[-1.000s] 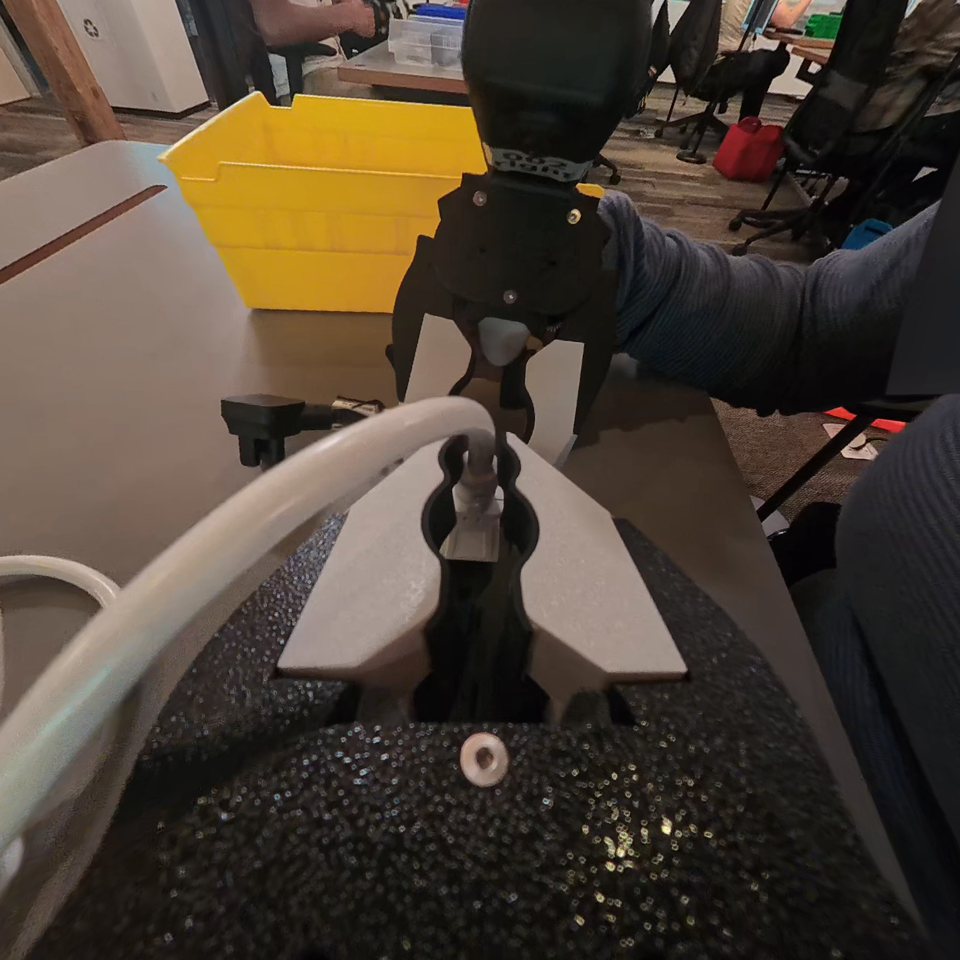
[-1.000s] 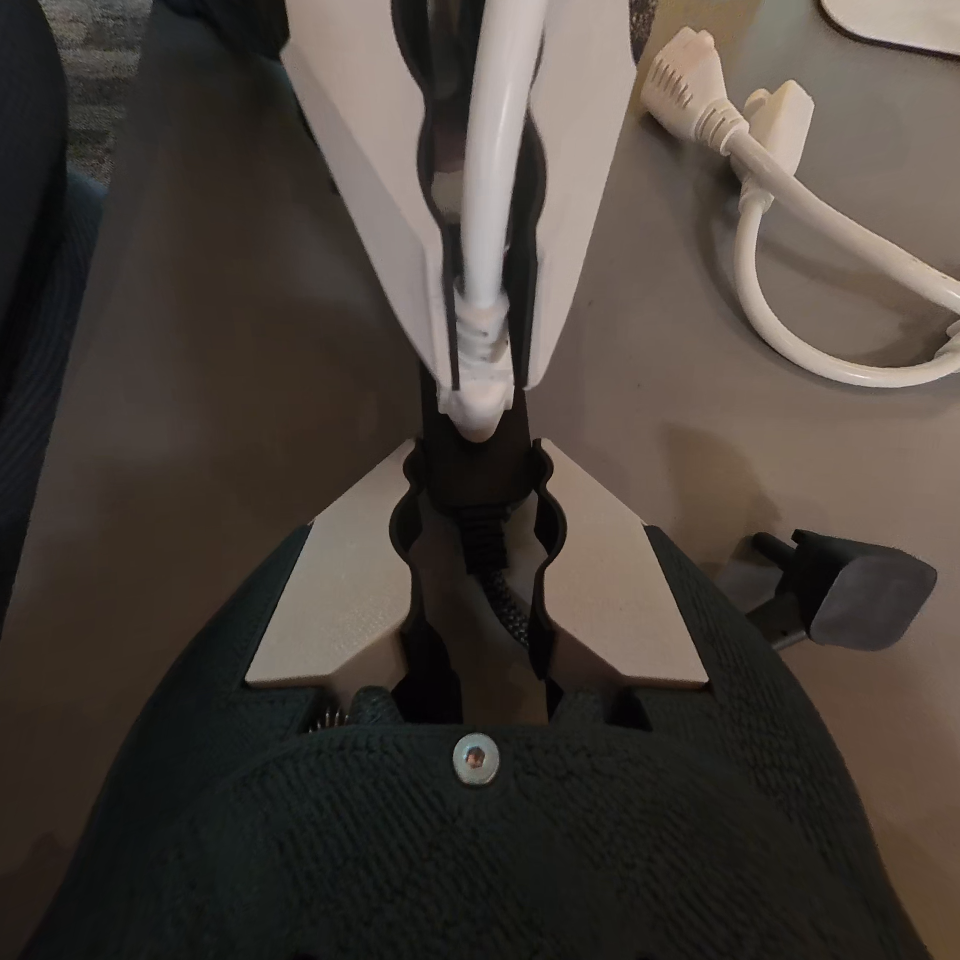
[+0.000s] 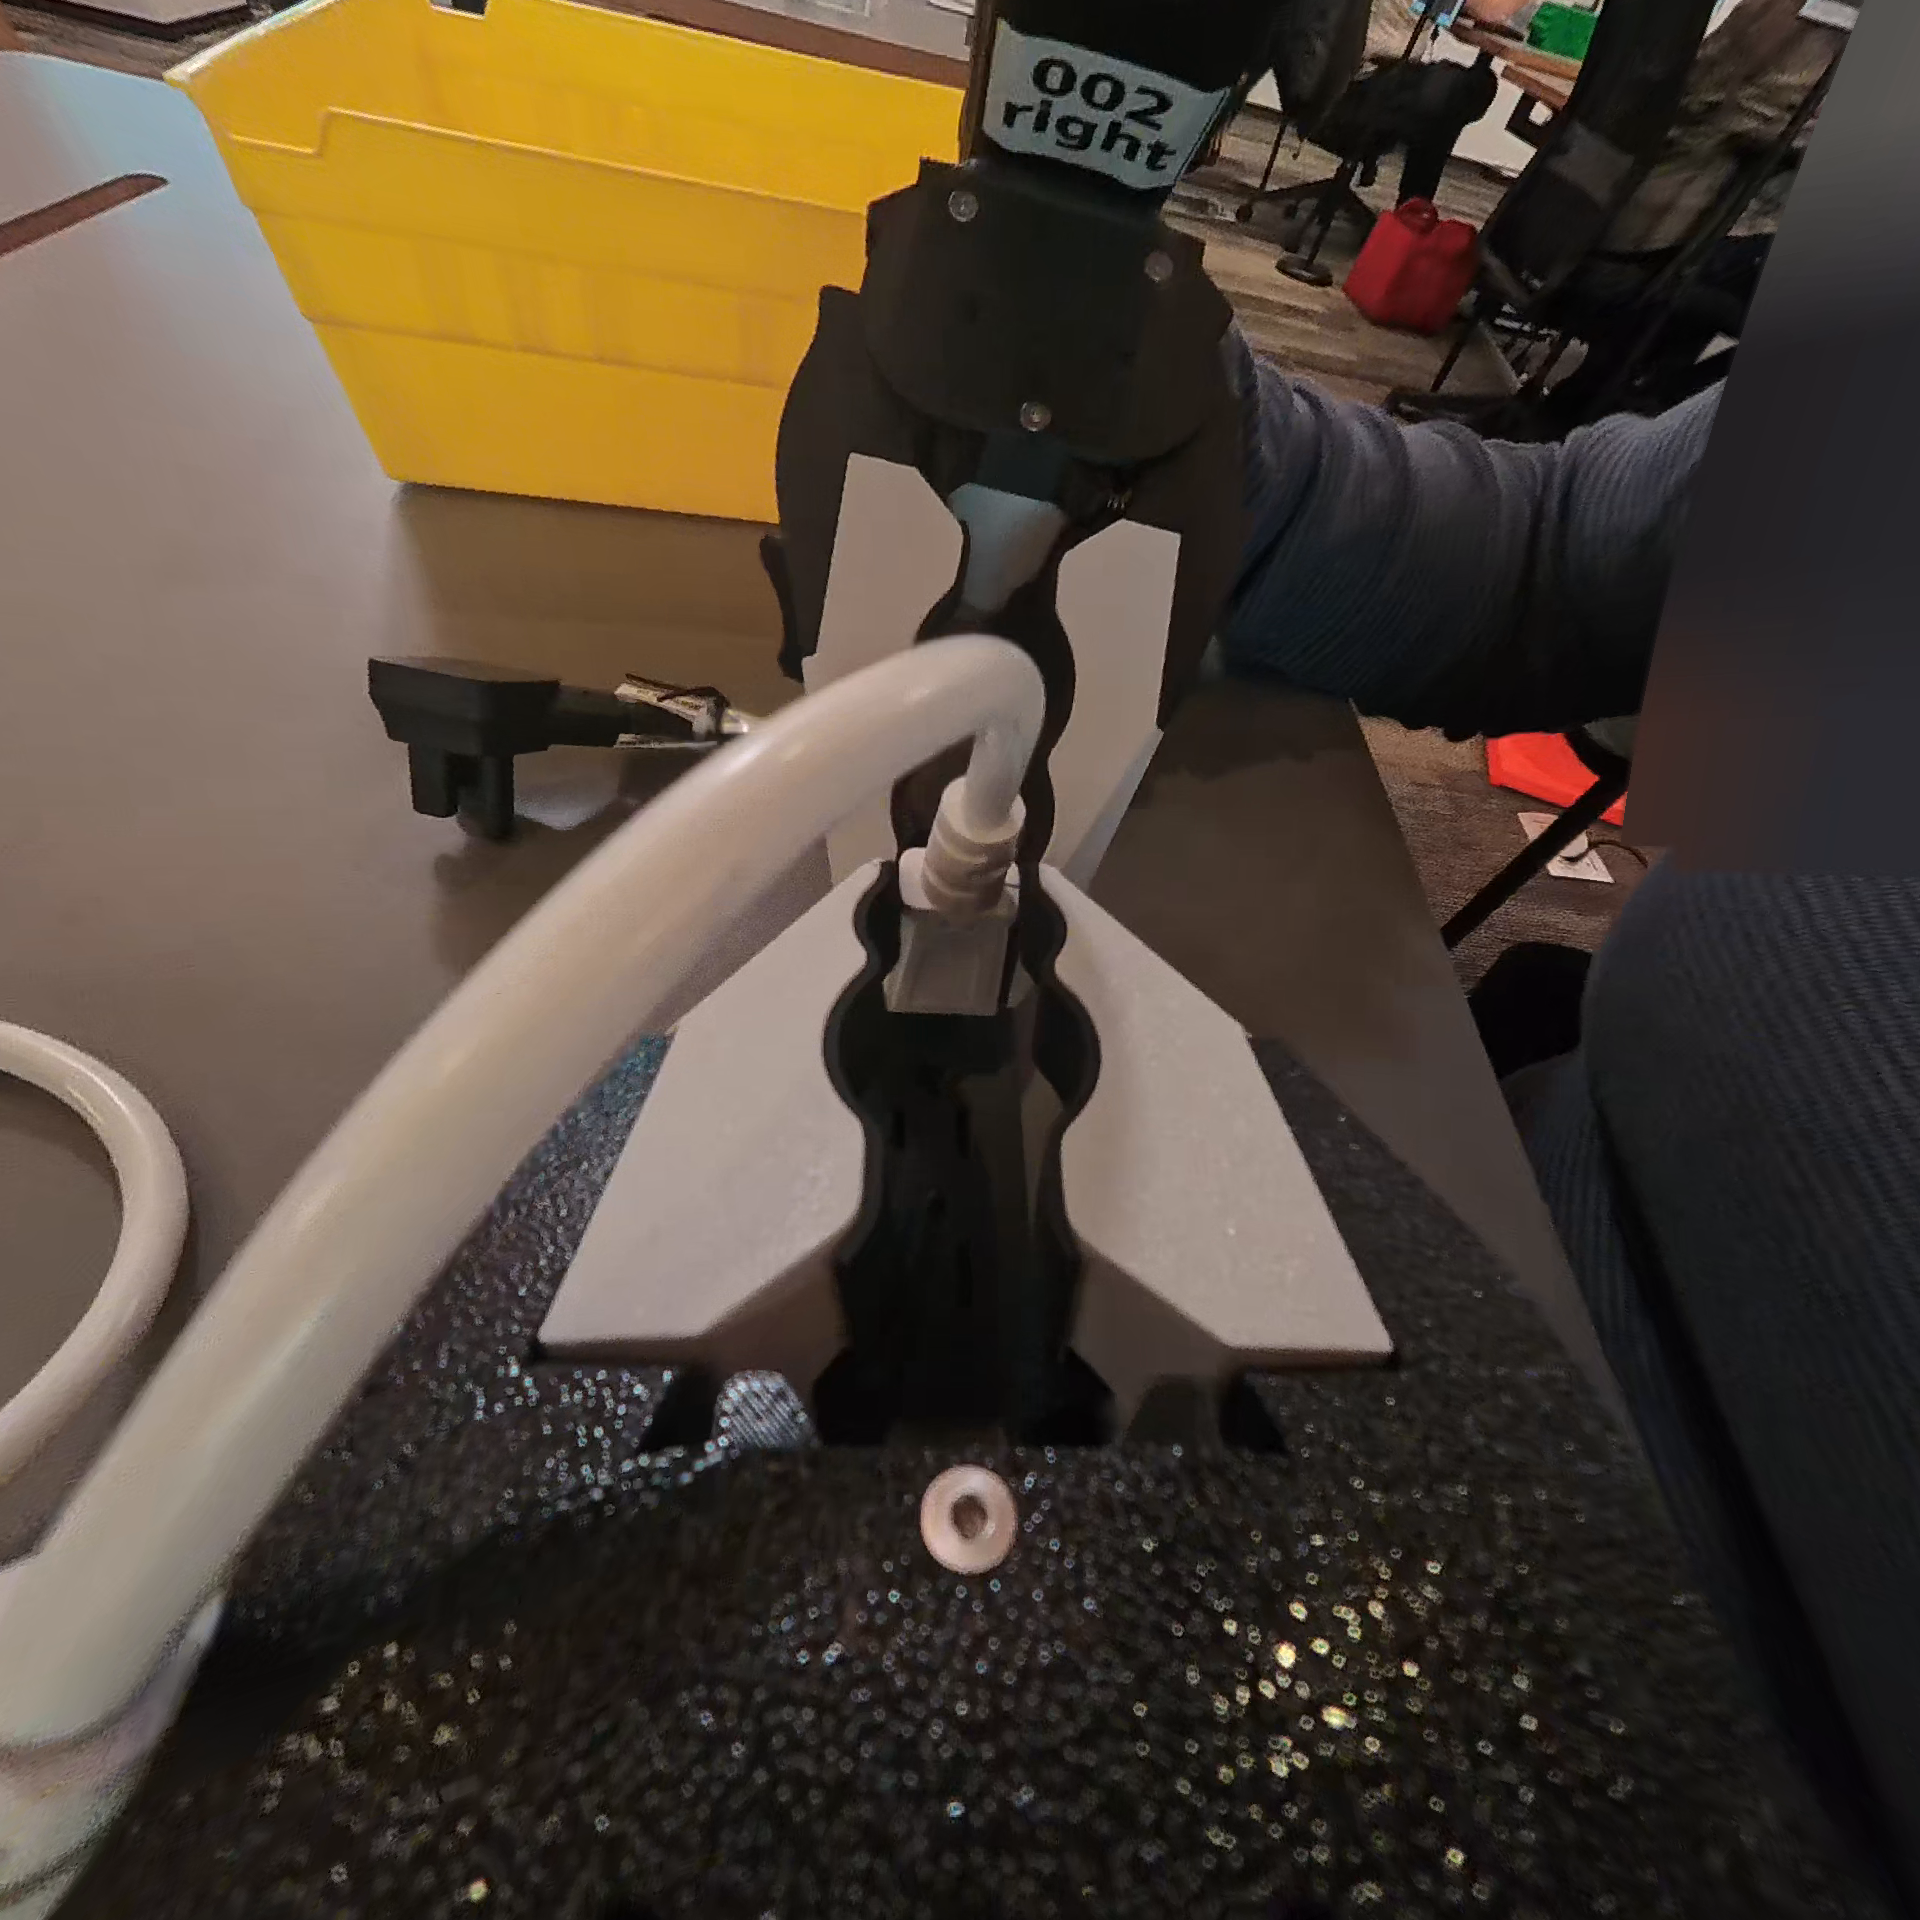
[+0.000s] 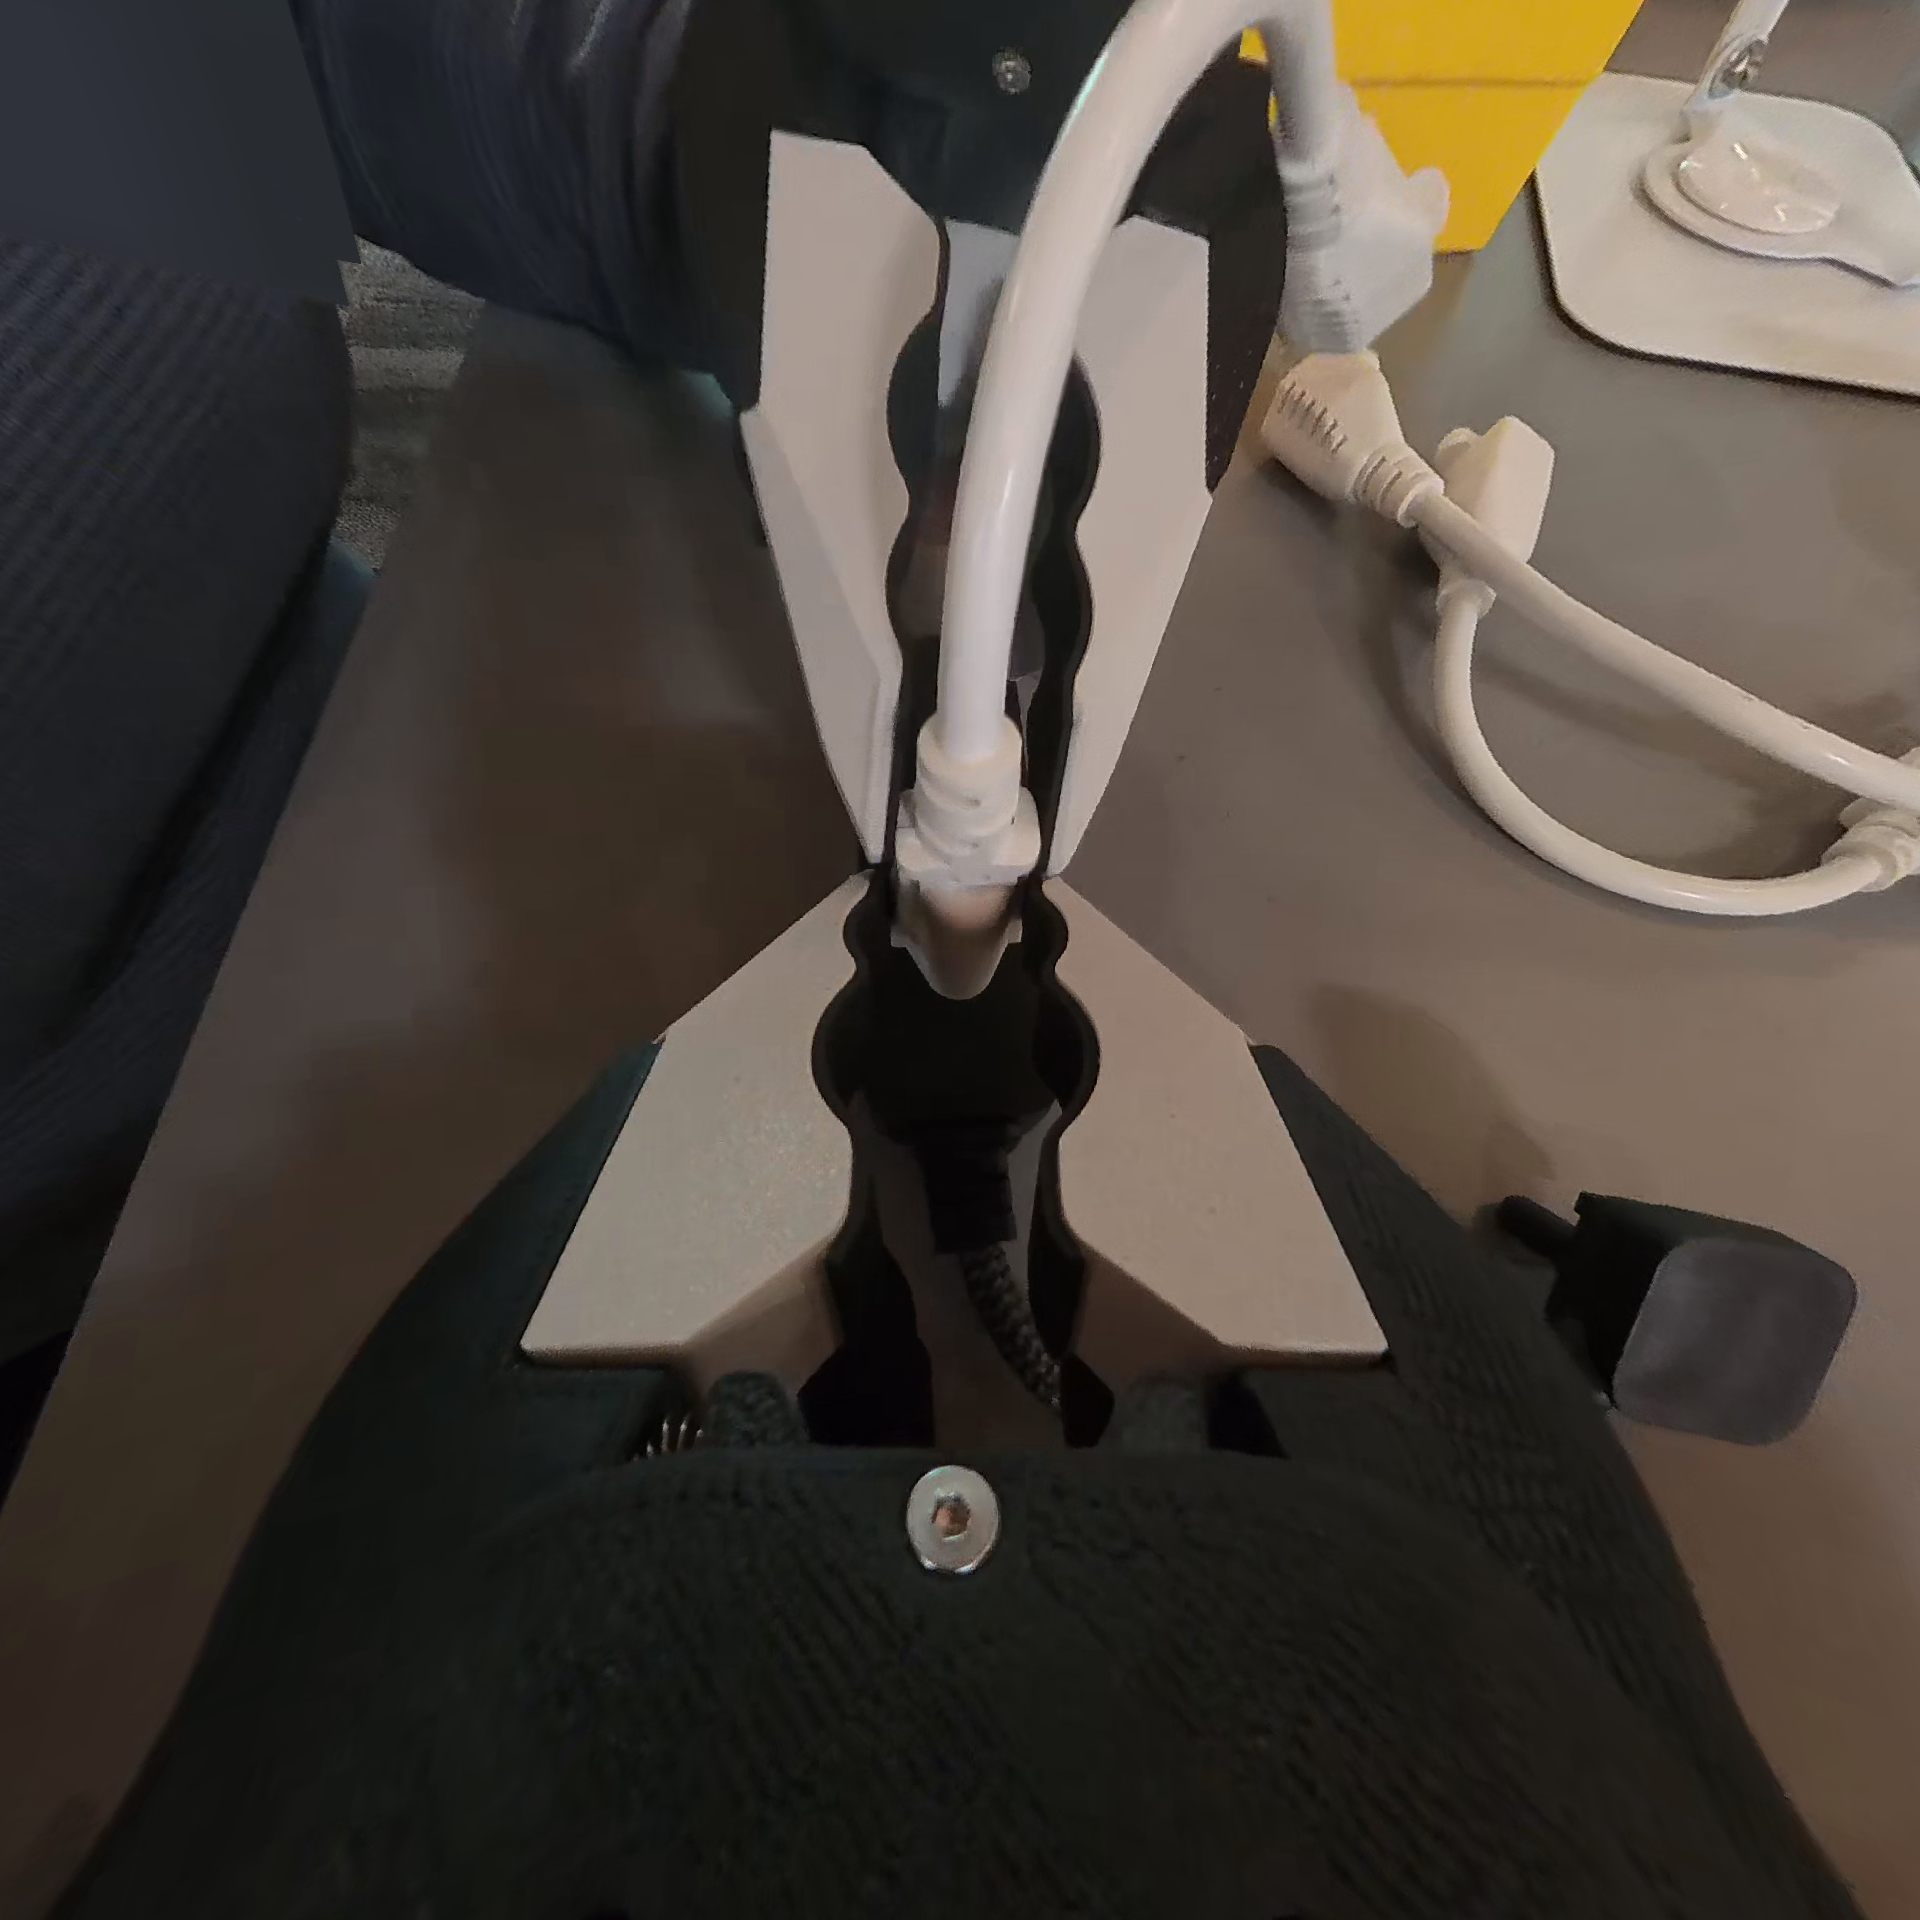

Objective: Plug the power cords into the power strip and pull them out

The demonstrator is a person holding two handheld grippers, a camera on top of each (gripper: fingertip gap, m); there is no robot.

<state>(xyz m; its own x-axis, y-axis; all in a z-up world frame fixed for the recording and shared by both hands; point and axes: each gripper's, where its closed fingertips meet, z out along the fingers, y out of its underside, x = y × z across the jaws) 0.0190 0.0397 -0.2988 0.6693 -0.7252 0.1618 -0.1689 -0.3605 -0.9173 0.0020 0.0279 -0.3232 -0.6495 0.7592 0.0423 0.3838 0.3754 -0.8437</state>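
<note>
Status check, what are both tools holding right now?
Left tool shut on white plug. Right tool shut on black connector. Plug seated against connector, tips meeting. Nothing between them; spare black plug lies aside.

label: there's one pale blue sticker (image 3: 1093, 109) with dark print, far top of the left wrist view
sits on: the black body of the right gripper (image 3: 1013, 665)
anything else readable: nope, nothing in either view

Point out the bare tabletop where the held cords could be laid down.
Bare table lies between the yellow bin, the black plug and the white cable loop. In the right wrist view, the strip toward the person's side is free; the white cords crowd the opposite side.
</note>
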